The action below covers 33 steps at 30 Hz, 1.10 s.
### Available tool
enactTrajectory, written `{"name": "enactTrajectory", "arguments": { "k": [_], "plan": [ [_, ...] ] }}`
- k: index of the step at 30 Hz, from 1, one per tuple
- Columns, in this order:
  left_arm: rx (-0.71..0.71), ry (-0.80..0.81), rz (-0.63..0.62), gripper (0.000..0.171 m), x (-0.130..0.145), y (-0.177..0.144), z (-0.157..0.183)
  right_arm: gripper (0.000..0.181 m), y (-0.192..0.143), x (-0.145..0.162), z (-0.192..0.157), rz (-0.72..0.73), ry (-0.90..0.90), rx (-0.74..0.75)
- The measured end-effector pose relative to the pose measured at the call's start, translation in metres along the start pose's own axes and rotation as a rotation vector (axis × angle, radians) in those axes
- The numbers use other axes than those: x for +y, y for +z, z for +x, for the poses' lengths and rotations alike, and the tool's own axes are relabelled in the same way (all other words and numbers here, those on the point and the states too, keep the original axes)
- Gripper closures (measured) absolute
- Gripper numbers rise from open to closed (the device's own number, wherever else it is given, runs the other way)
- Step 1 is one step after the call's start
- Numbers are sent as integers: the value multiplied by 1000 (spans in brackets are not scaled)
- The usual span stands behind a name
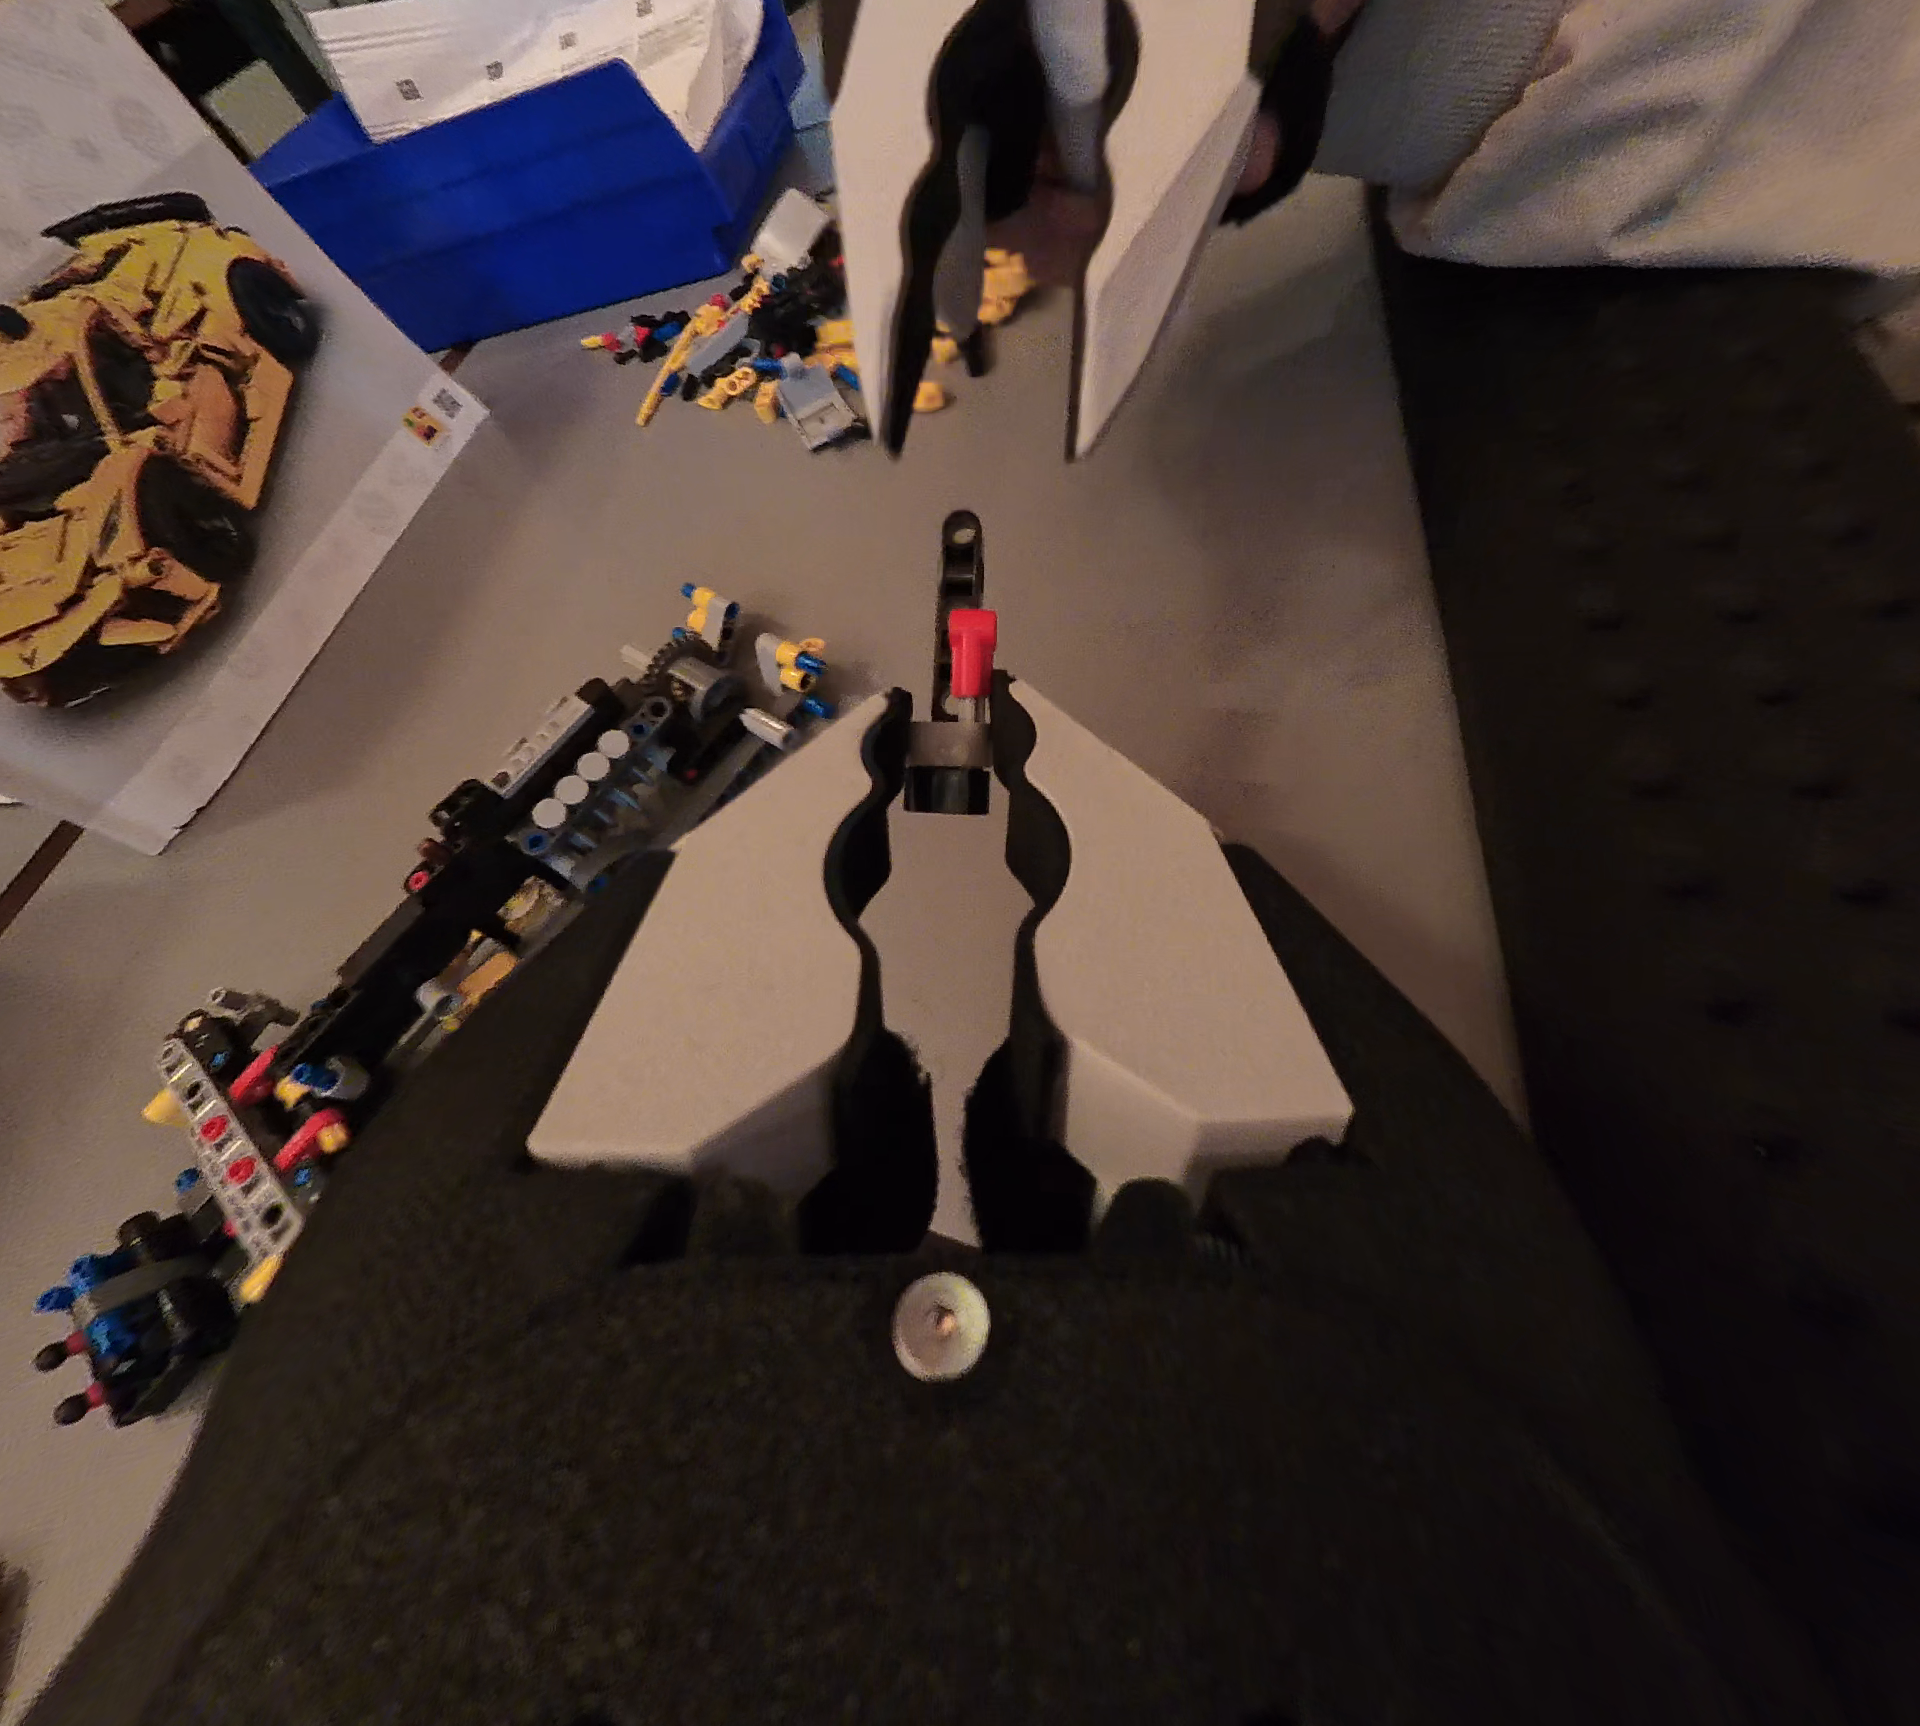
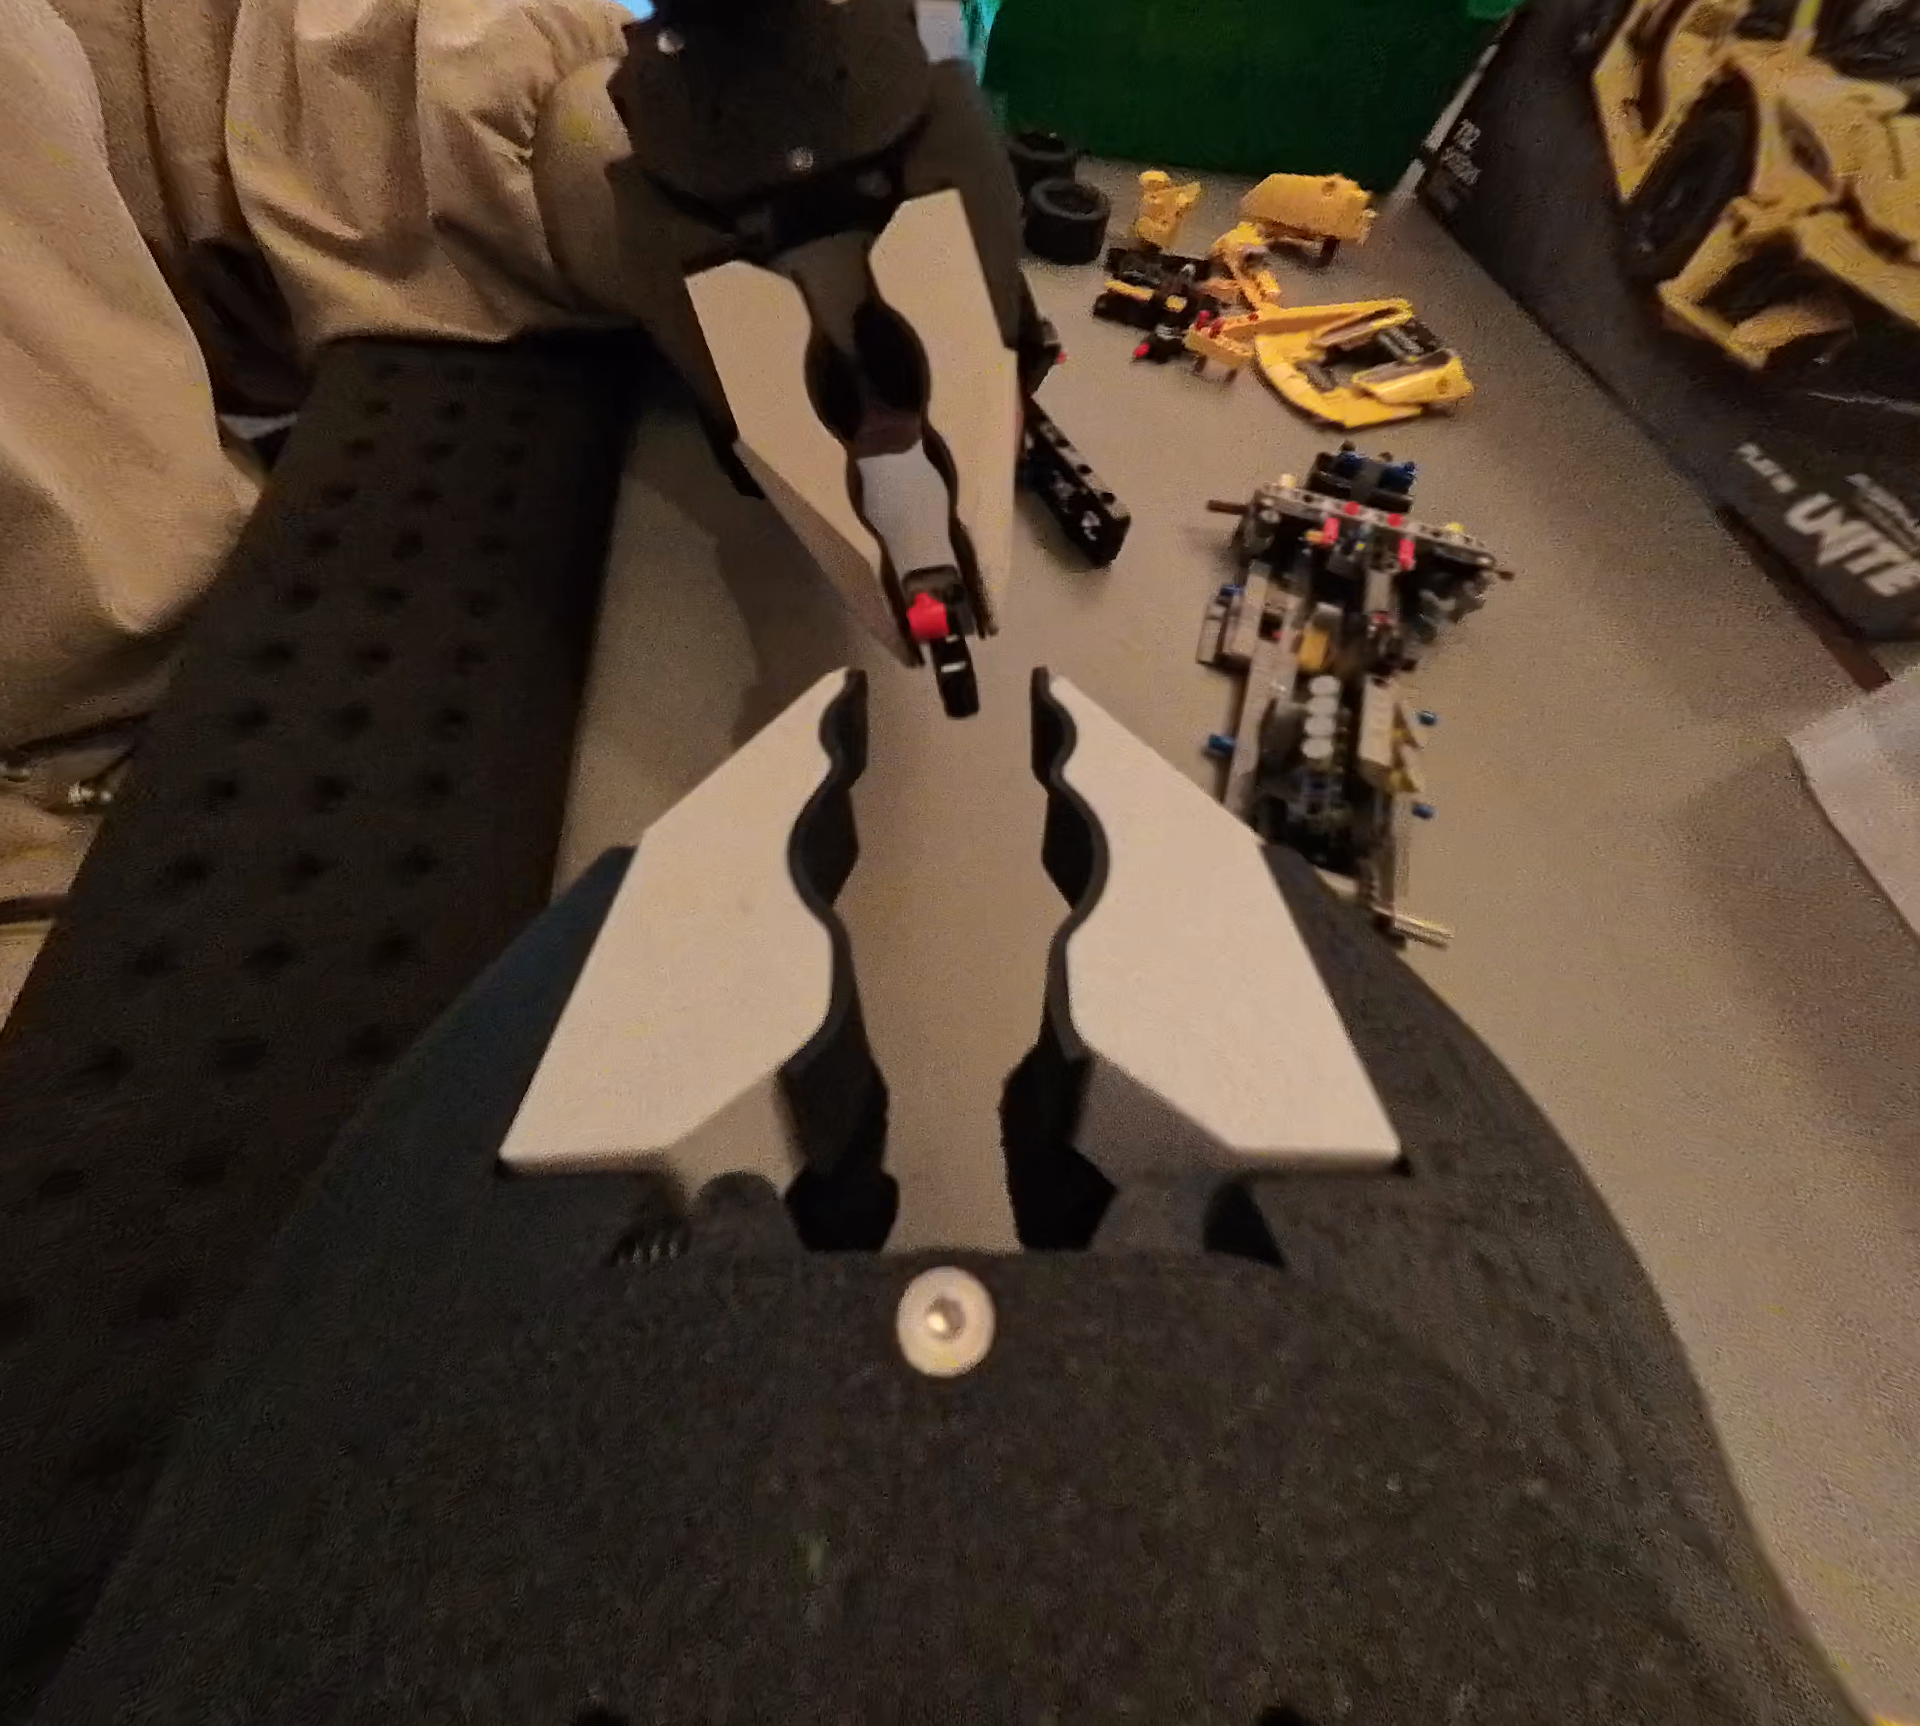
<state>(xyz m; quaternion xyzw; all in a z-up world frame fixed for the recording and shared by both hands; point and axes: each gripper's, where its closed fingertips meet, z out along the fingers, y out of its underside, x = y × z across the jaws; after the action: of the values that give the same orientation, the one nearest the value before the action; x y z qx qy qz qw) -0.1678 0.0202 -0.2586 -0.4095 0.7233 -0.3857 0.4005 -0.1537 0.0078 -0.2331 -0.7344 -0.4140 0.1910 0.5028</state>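
Note:
My left gripper [image 1: 948, 702] is shut on a small black toy-brick assembly [image 1: 958, 570] with a red pin [image 1: 970, 646] through it, held above the grey table [image 1: 1195, 554]. The same piece shows in the right wrist view [image 2: 954, 668], clamped in the left gripper [image 2: 940, 627] and pointing toward me. My right gripper [image 2: 945, 684] is open and empty, its tips just short of the black piece. It also shows opposite in the left wrist view [image 1: 982, 445], jaws apart. A long partly built chassis [image 1: 499, 855] lies to the left, also seen in the right wrist view [image 2: 1340, 668].
A blue bin [image 1: 540, 170] with paper bags and a pile of loose yellow and black parts [image 1: 758, 346] lie beyond. A box printed with a yellow car [image 1: 135, 450] stands left. A green bin [image 2: 1216, 35], tyres [image 2: 1065, 211], yellow body panels [image 2: 1340, 357] and a black perforated mat [image 2: 312, 637] show.

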Motion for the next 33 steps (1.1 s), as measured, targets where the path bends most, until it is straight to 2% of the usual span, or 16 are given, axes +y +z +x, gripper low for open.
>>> {"name": "enactTrajectory", "arguments": {
  "k": [3, 8, 17, 28, 33],
  "plan": [
    [17, 11, -9, 156, 2, 1, 4, 158, 26, 1, -8, -35, -59, -14],
    [30, 18, -16, 156, 3, 1, 6, 170, 35, 10, -10, -72, -74, -23],
    [50, 31, -10, 156, 3, 3, 11, 172, 33, 12, -13, -30, -58, -63],
    [96, 18, 94, 155, -25, -4, 20, 174, 13, -5, -22, 34, -56, -159],
    [84, -25, 152, 153, -32, -7, 19, 174, 9, -13, -20, 111, -4, -178]
  ]
}}
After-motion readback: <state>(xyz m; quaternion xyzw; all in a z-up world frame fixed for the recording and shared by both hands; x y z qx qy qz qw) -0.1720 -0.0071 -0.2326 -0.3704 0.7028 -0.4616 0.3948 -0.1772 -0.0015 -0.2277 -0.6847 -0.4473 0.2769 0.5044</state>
